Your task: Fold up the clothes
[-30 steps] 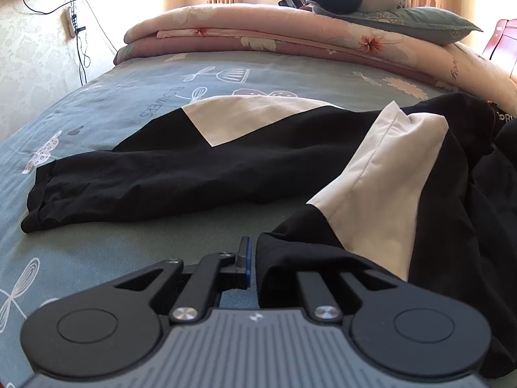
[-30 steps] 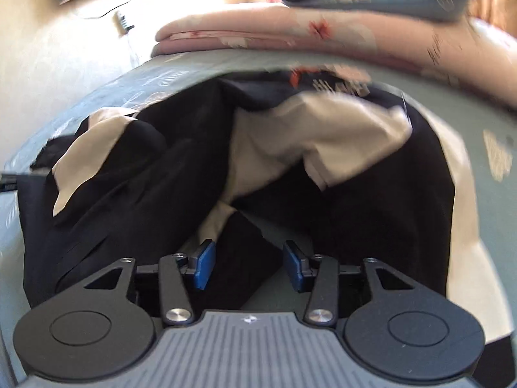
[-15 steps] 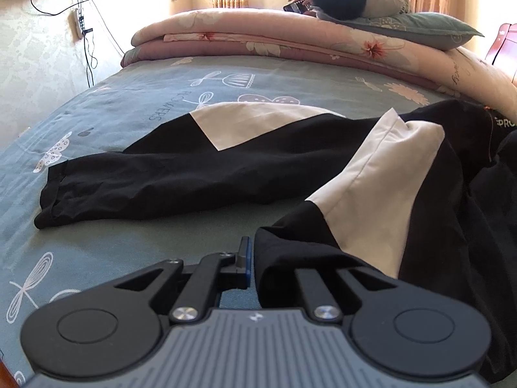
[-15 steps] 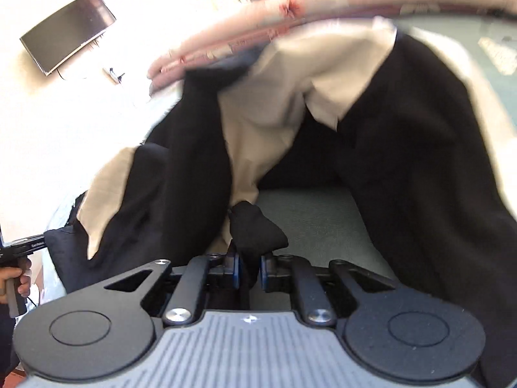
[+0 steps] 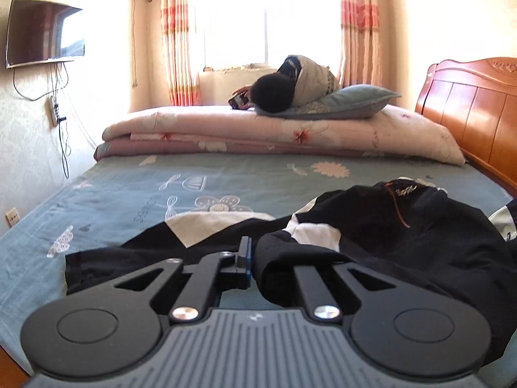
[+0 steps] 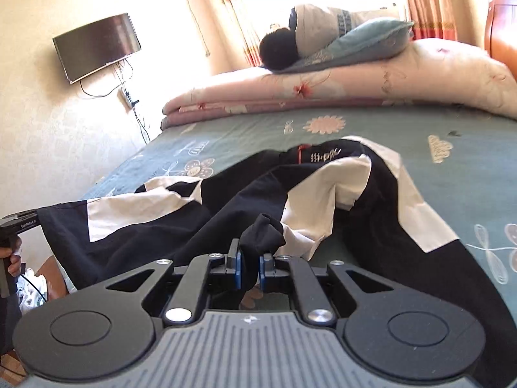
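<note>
A black and white jacket [image 5: 404,236] lies crumpled on the blue-green bed sheet [image 5: 226,177]. One black sleeve stretches out to the left. My left gripper [image 5: 255,260] is shut on a black fold at the jacket's near edge; the cloth covers its right finger. In the right wrist view the same jacket [image 6: 226,203] is lifted and spread between both grippers. My right gripper [image 6: 249,266] is shut on a bunched black bit of the jacket. The left gripper's handle [image 6: 13,226] shows at the far left edge, held by a hand.
A folded pink floral quilt [image 5: 274,132] lies across the far end of the bed. A person [image 5: 290,87] rests on a blue pillow [image 5: 339,103] atop it. A wooden headboard [image 5: 468,103] stands at the right. A TV [image 5: 42,32] hangs on the left wall.
My right gripper went from open to shut on a black bit of the jacket and lifted it. Both wrist views have tilted up, and the jacket has bunched closer to the left gripper.
</note>
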`<action>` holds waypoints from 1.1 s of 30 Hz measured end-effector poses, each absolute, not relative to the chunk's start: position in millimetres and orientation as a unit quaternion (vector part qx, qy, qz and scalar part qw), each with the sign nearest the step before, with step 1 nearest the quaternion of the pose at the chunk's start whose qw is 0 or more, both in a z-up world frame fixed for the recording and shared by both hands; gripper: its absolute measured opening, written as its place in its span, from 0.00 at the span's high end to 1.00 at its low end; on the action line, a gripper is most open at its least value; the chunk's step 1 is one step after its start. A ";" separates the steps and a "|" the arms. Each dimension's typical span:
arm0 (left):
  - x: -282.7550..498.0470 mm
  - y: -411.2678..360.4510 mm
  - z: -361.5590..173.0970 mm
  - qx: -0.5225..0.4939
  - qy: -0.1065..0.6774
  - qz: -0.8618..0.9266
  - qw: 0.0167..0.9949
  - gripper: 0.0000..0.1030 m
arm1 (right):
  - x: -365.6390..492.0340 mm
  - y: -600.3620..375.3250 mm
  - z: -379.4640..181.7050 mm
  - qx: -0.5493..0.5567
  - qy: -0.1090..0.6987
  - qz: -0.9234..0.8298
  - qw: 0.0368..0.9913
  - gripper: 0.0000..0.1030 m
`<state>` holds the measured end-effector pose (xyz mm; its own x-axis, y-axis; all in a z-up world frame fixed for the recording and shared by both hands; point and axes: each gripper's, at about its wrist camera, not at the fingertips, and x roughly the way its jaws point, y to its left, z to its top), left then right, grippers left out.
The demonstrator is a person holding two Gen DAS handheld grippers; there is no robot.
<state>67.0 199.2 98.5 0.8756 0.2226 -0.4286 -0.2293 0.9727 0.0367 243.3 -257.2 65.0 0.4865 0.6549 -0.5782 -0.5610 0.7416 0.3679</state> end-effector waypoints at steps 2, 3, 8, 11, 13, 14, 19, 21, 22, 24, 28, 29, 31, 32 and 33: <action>51.6 192.1 111.8 -0.007 0.209 0.109 0.972 0.96 | 224.2 -270.6 81.6 0.069 0.358 0.345 0.865 0.89; 43.8 188.7 118.2 -0.007 0.203 0.105 0.973 0.96 | 214.6 -277.2 89.8 0.072 0.356 0.340 0.867 0.89; 15.1 177.7 128.9 -0.012 0.195 0.096 0.976 0.96 | 180.8 -312.0 111.9 0.102 0.368 0.306 0.872 0.81; 14.3 178.0 117.8 -0.012 0.224 0.095 0.970 0.95 | 184.0 -323.4 88.4 0.104 0.412 0.255 0.868 0.65; 21.5 180.7 100.8 -0.016 0.262 0.096 0.960 0.95 | 185.8 -328.0 66.8 0.084 0.444 0.219 0.864 0.62; 25.7 181.2 90.8 -0.016 0.282 0.095 0.955 0.95 | 183.6 -330.0 54.4 0.065 0.459 0.204 0.862 0.62; 39.0 182.0 40.3 -0.006 0.353 0.105 0.930 0.90 | 168.8 -307.2 9.1 0.014 0.489 0.221 0.844 0.56; 34.1 185.7 29.2 0.001 0.367 0.119 0.923 0.88 | 161.2 -292.6 -2.4 -0.012 0.490 0.235 0.839 0.55; 33.3 190.5 25.9 -0.004 0.373 0.125 0.919 0.85 | 157.4 -285.3 -8.1 -0.026 0.491 0.242 0.836 0.53; 26.3 199.6 25.9 -0.012 0.377 0.135 0.916 0.76 | 149.8 -270.7 -19.6 -0.052 0.492 0.256 0.831 0.52; 13.2 206.3 34.0 -0.004 0.371 0.141 0.918 0.55 | 133.5 -248.0 -36.3 -0.113 0.487 0.285 0.818 0.49; 10.6 206.1 35.9 0.000 0.370 0.142 0.918 0.54 | 129.0 -244.5 -38.5 -0.131 0.483 0.293 0.815 0.49; 5.1 205.9 39.0 0.008 0.367 0.141 0.919 0.52 | 120.1 -237.4 -42.8 -0.166 0.475 0.308 0.808 0.48; 2.2 205.9 40.4 0.013 0.366 0.139 0.920 0.51 | 115.7 -233.9 -44.9 -0.183 0.470 0.316 0.803 0.48; 1.0 205.8 41.4 0.016 0.366 0.139 0.920 0.48 | 111.2 -230.4 -47.1 -0.201 0.466 0.323 0.799 0.48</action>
